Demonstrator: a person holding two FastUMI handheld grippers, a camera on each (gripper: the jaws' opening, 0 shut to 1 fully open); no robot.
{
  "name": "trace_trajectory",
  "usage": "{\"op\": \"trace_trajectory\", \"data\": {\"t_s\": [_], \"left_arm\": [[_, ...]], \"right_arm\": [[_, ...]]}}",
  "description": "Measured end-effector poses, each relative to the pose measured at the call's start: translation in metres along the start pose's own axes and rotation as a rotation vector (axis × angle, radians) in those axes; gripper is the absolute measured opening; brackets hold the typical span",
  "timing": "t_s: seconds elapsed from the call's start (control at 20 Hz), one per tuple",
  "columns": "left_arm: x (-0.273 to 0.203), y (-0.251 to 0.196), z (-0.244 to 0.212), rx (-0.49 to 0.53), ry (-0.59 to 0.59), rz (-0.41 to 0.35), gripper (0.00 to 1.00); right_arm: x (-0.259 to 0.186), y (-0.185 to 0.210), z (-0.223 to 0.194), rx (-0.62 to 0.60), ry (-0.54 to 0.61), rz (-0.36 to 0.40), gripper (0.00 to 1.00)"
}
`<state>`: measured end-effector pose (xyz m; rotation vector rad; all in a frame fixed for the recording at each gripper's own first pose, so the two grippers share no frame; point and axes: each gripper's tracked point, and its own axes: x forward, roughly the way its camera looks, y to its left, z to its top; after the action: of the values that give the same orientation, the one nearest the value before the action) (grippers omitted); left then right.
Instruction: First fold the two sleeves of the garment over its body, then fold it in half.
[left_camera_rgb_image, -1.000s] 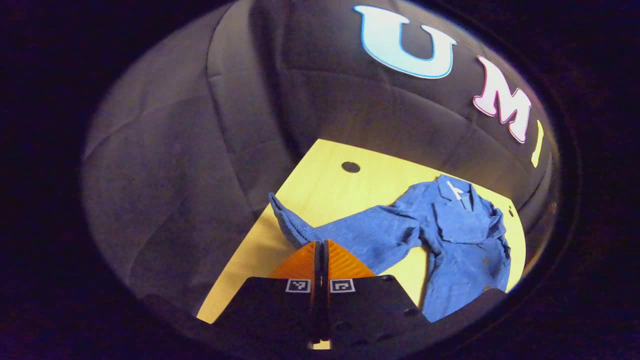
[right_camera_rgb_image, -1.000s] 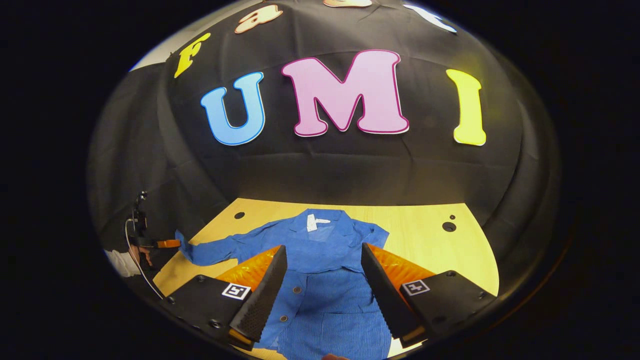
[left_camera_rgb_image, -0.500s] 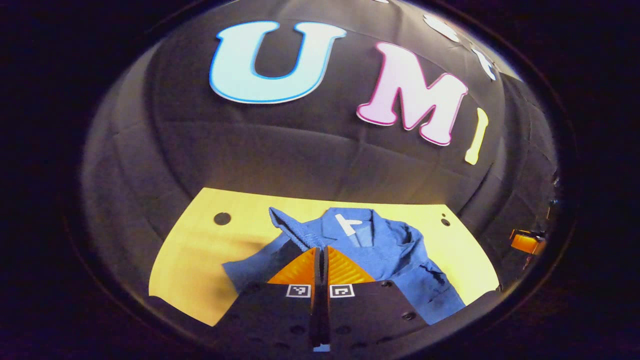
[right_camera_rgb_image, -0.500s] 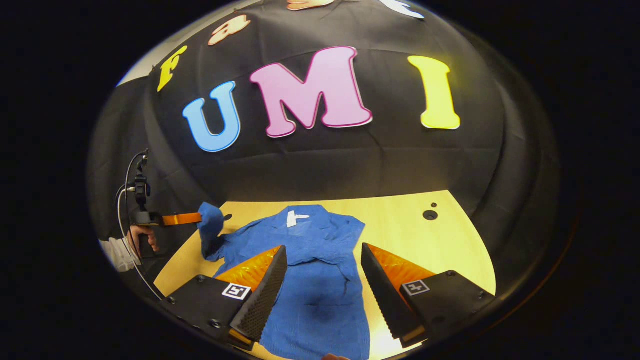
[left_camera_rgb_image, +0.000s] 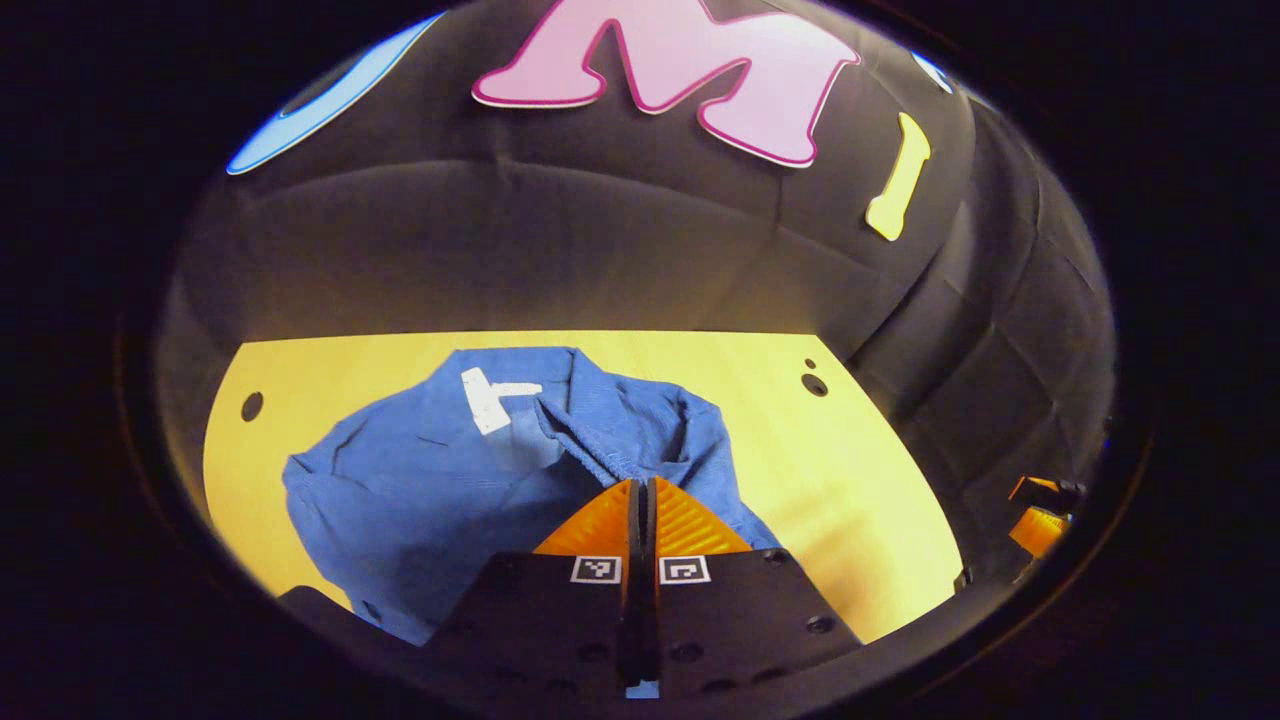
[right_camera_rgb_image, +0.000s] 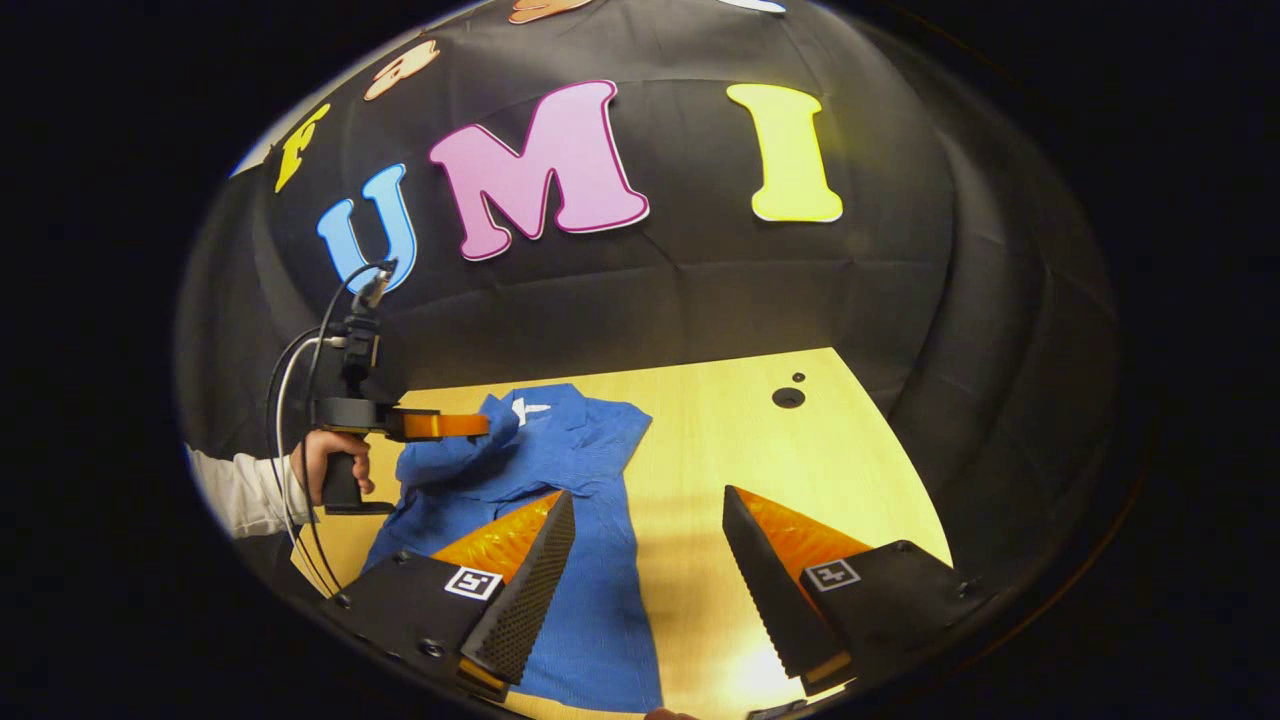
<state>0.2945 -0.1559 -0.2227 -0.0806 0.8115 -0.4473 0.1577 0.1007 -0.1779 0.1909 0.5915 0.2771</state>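
Now the left tongs (left_camera_rgb_image: 641, 488) pinch the sleeve (left_camera_rgb_image: 585, 445) over the garment (left_camera_rgb_image: 420, 490); the right tongs (right_camera_rgb_image: 648, 580) gape wide, holding nothing, above the counter (right_camera_rgb_image: 760, 450)

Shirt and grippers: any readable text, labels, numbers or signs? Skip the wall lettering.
White tag at the collar of the shirt: too blurred, nothing readable.
Square coded markers on the left gripper: black-and-white patterns, no words or numbers.
Square coded marker pair on the right gripper: patterns only.
No quotable text on any of these.
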Motion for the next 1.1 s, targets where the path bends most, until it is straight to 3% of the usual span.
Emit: {"op": "trace_trajectory", "data": {"t_s": [0.1,0.2,0.3,0.35,0.4,0.45,0.55,0.65,0.8,0.9,1.1], "left_arm": [[0.015,-0.020,0.003,0.036,0.004,-0.010,0.00],[0.035,-0.032,-0.016,0.076,0.092,-0.039,0.00],[0.043,-0.043,-0.040,0.049,0.210,-0.091,0.00],[0.041,-0.052,-0.039,0.008,0.209,-0.141,0.01],[0.039,-0.067,-0.032,-0.049,0.179,-0.208,0.13],[0.035,-0.075,-0.024,-0.094,0.138,-0.252,0.38],[0.026,-0.070,-0.014,-0.103,0.078,-0.249,0.87],[0.001,-0.053,-0.015,-0.062,0.078,-0.205,0.85],[-0.063,-0.006,-0.046,-0.042,0.122,-0.068,0.85],[-0.107,0.030,-0.085,-0.042,0.167,0.029,0.85],[-0.199,0.109,-0.213,-0.077,0.336,0.259,0.85]], "right_arm": [[0.003,-0.003,-0.007,-0.008,0.019,0.001,0.94],[0.003,-0.006,-0.015,-0.019,0.038,0.004,0.94],[0.004,-0.006,-0.020,-0.016,0.053,0.010,0.94],[0.005,-0.006,-0.022,-0.013,0.058,0.012,0.94],[0.004,-0.006,-0.024,-0.012,0.062,0.013,0.94],[0.004,-0.005,-0.026,-0.010,0.066,0.015,0.94],[0.007,0.005,-0.036,-0.003,0.085,0.024,0.94],[0.011,0.010,-0.048,0.013,0.116,0.035,0.94],[0.012,0.017,-0.070,0.050,0.185,0.043,0.94],[0.011,0.024,-0.089,0.082,0.262,0.045,0.94],[-0.002,0.029,-0.144,0.080,0.429,0.020,0.94]]}}
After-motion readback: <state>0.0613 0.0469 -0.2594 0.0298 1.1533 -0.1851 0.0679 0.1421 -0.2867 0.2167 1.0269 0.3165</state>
